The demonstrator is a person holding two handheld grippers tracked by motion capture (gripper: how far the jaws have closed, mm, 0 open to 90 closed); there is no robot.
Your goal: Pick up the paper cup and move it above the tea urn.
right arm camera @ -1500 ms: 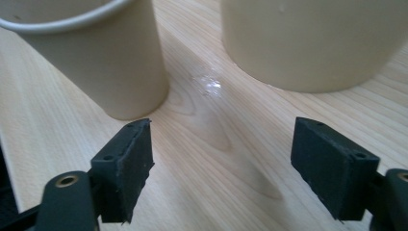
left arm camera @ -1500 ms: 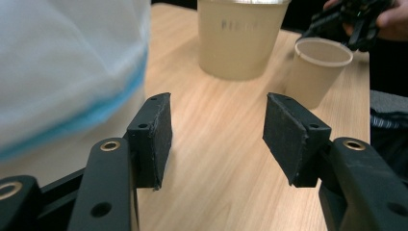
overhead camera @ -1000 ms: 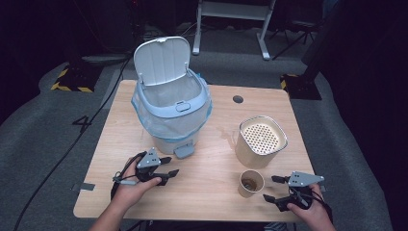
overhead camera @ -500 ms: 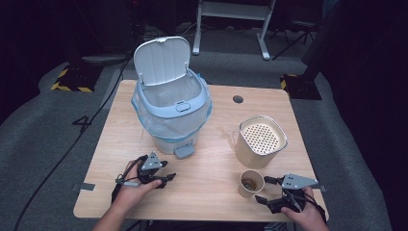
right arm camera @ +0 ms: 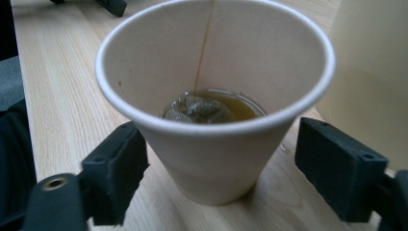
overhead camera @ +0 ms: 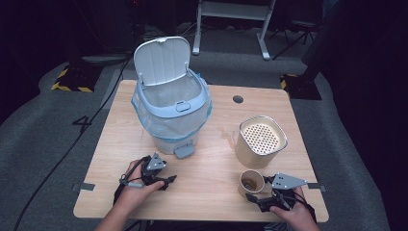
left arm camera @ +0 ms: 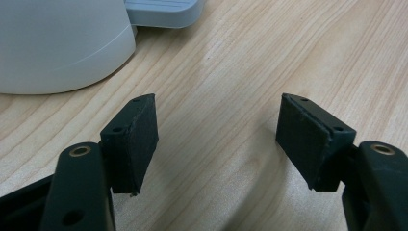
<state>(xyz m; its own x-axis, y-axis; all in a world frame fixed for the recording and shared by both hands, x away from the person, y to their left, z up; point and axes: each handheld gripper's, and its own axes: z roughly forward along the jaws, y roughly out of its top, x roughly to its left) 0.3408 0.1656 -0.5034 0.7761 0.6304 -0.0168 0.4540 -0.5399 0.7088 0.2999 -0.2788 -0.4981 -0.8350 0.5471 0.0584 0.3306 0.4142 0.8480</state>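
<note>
The right gripper (right arm camera: 219, 163) has slid up to the cup (right arm camera: 214, 96) near the table's (overhead camera: 207, 192) front edge, jaws apart around it; left gripper (left arm camera: 219, 139) jaws apart.

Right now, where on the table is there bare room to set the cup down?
Free: the wood between the left tongs and the cup, in front of the bin, and the far right corner past the hole. Crowded: the near right, where cup, strainer pot and right tongs bunch.

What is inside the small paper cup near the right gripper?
The paper cup holds a little brownish liquid with a dark soaked lump, perhaps a tea bag. Whatever lies under the lump is covered.
</note>
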